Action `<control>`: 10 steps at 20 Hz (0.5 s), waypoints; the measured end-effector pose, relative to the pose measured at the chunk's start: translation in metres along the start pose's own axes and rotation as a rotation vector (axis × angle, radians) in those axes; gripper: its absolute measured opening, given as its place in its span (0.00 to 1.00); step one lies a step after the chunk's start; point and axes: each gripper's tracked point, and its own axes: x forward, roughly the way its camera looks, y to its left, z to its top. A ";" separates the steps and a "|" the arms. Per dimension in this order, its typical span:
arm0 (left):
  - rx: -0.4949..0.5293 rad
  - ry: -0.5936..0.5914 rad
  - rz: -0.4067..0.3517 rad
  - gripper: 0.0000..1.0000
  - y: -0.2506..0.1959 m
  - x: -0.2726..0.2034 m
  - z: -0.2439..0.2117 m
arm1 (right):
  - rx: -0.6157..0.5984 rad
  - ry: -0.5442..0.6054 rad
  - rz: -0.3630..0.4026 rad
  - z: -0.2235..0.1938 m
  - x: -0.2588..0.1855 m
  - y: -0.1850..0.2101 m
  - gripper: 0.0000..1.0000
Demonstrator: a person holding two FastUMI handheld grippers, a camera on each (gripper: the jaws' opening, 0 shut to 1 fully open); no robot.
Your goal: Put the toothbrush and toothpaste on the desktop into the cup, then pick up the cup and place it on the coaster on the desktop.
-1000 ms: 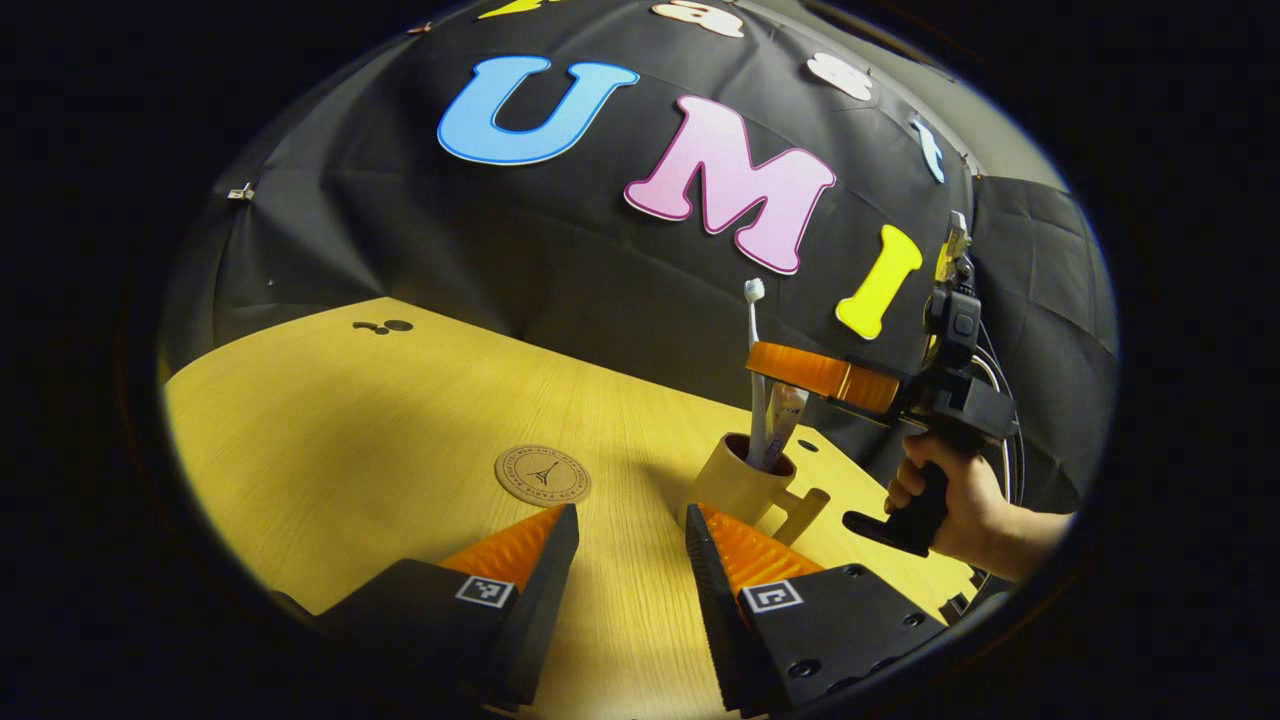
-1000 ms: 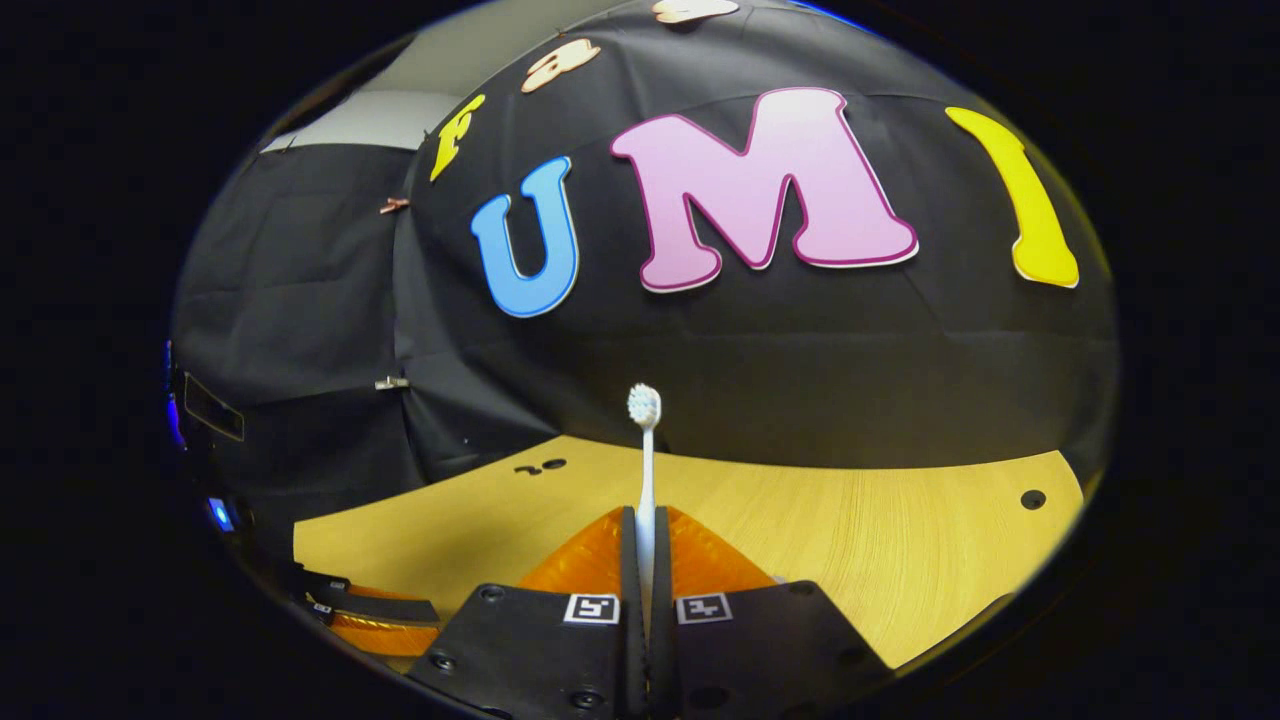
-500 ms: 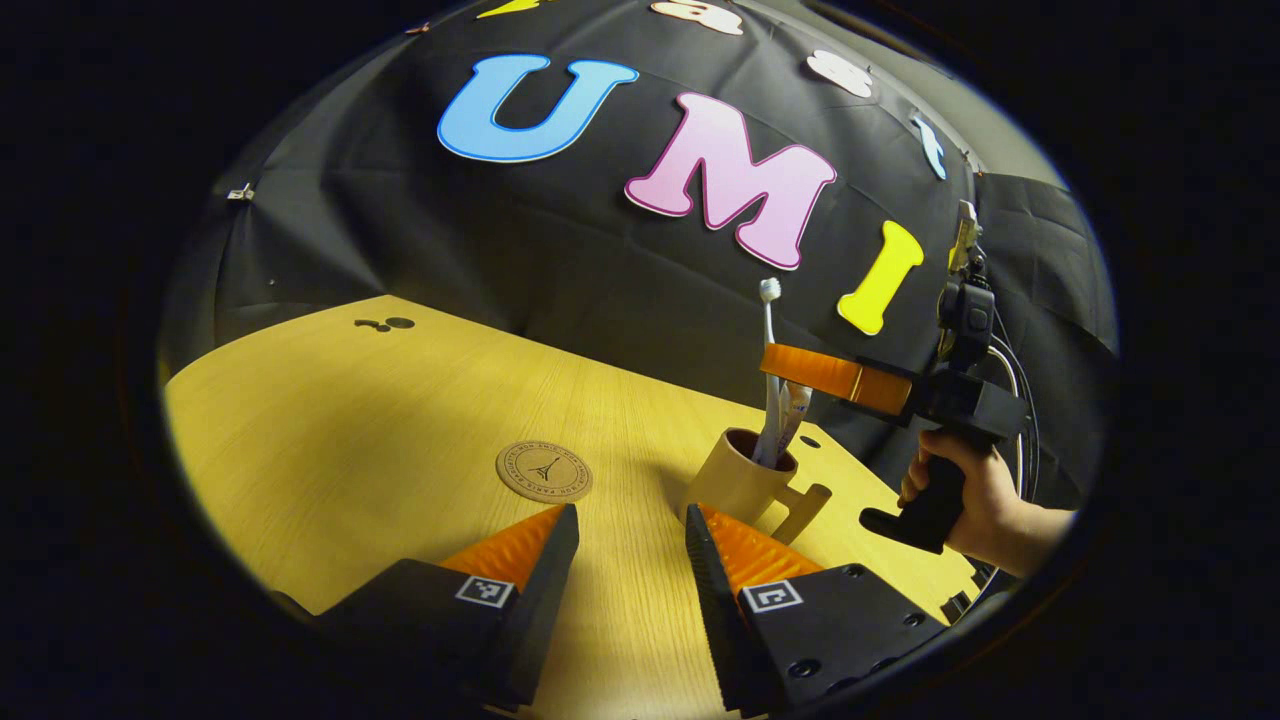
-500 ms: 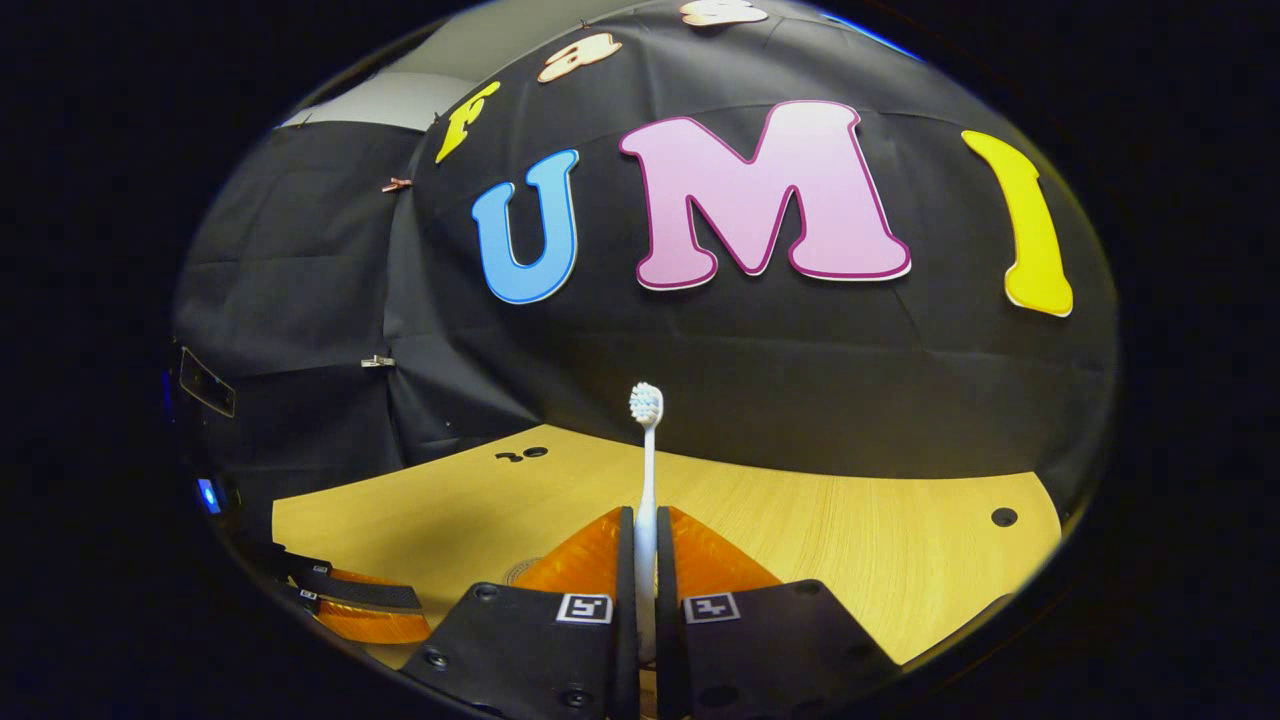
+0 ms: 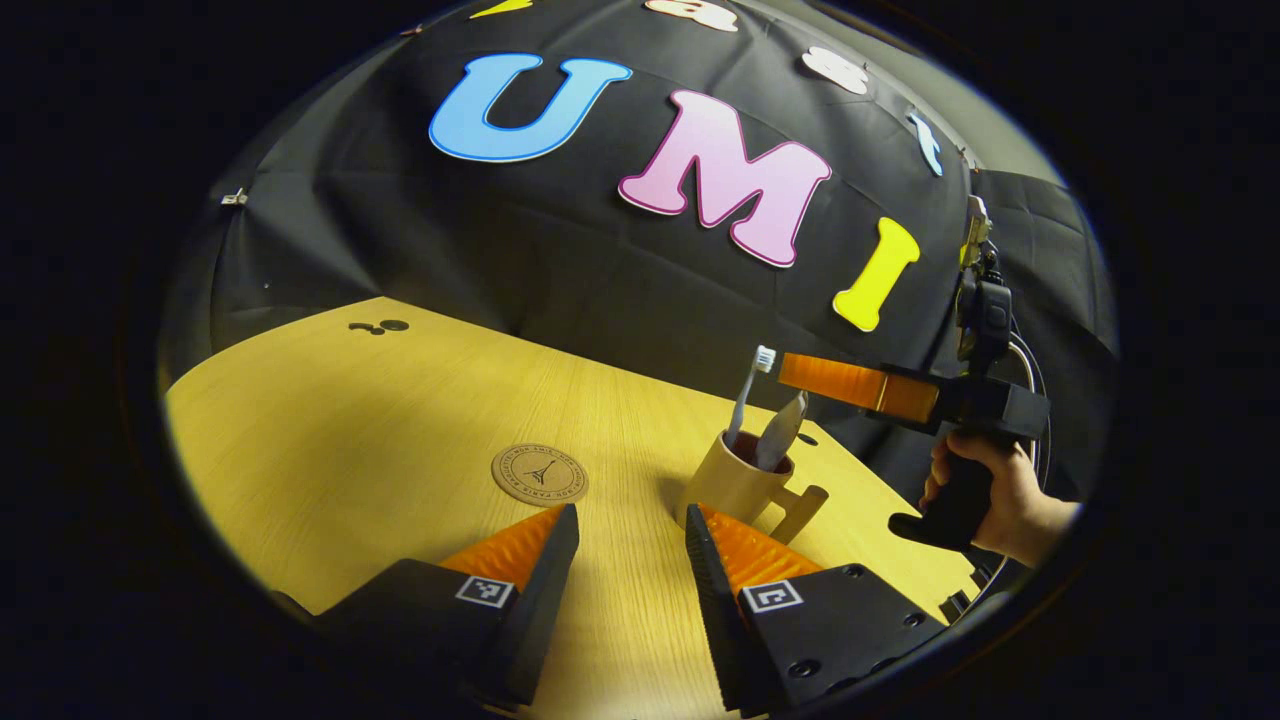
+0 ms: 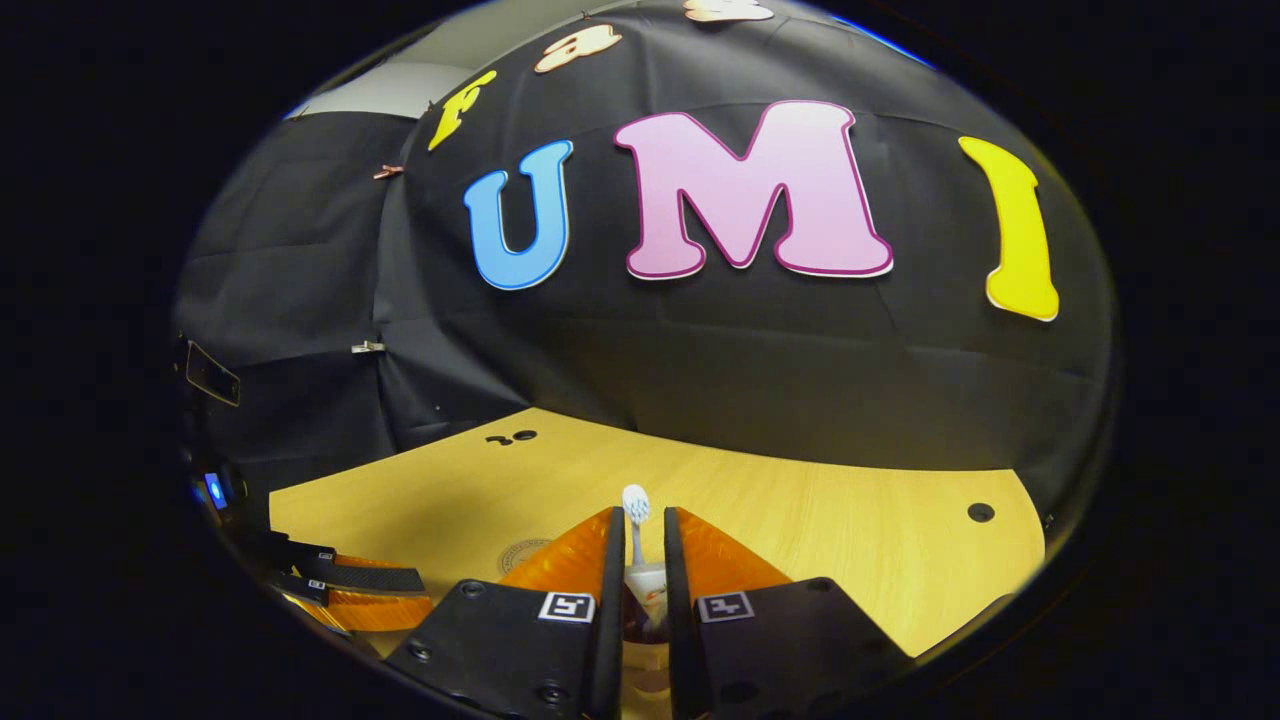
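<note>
A beige cup (image 5: 730, 487) with a side handle stands on the wooden desktop (image 5: 350, 420). A white toothbrush (image 5: 744, 398) leans in it, head up, beside the toothpaste tube (image 5: 781, 443). My right gripper (image 5: 785, 367), held by a hand (image 5: 1005, 500), hovers just above the cup. In the right gripper view it (image 6: 639, 512) is open, and the toothbrush (image 6: 635, 504) and the toothpaste (image 6: 648, 592) stand loose in the gap. My left gripper (image 5: 627, 520) is open and holds nothing, its right finger close to the cup's base. The round cork coaster (image 5: 540, 474) lies left of the cup.
The black cloth wall runs close behind the desktop. Small holes (image 5: 380, 326) mark the far left corner, and another hole (image 6: 980, 512) sits at the right. My left gripper (image 6: 350, 592) lies low at the left in the right gripper view, near the coaster (image 6: 524, 556).
My right gripper has opened and let go of the toothbrush, which dropped into the cup and now leans to the left. The right gripper drew back slightly to the right. The left gripper stayed put.
</note>
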 end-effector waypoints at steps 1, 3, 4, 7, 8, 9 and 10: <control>0.001 0.002 -0.002 0.69 0.000 -0.001 0.001 | 0.003 0.006 -0.006 0.001 -0.005 0.000 0.22; 0.000 0.003 -0.006 0.69 -0.001 -0.001 0.003 | 0.007 0.014 -0.009 0.004 -0.015 -0.001 0.22; 0.001 0.004 -0.008 0.69 0.000 -0.001 0.002 | 0.013 0.027 -0.005 0.004 -0.019 0.000 0.23; 0.011 0.006 -0.010 0.69 0.001 -0.002 0.003 | 0.064 0.097 0.019 -0.003 -0.033 0.004 0.35; 0.016 0.007 -0.010 0.69 0.002 -0.002 0.003 | 0.084 0.128 0.026 -0.007 -0.036 0.004 0.37; 0.021 0.009 -0.010 0.69 0.003 -0.003 0.004 | 0.104 0.165 0.027 -0.012 -0.039 0.004 0.34; 0.029 0.010 -0.009 0.69 0.004 -0.004 0.003 | 0.124 0.206 0.036 -0.018 -0.043 0.005 0.41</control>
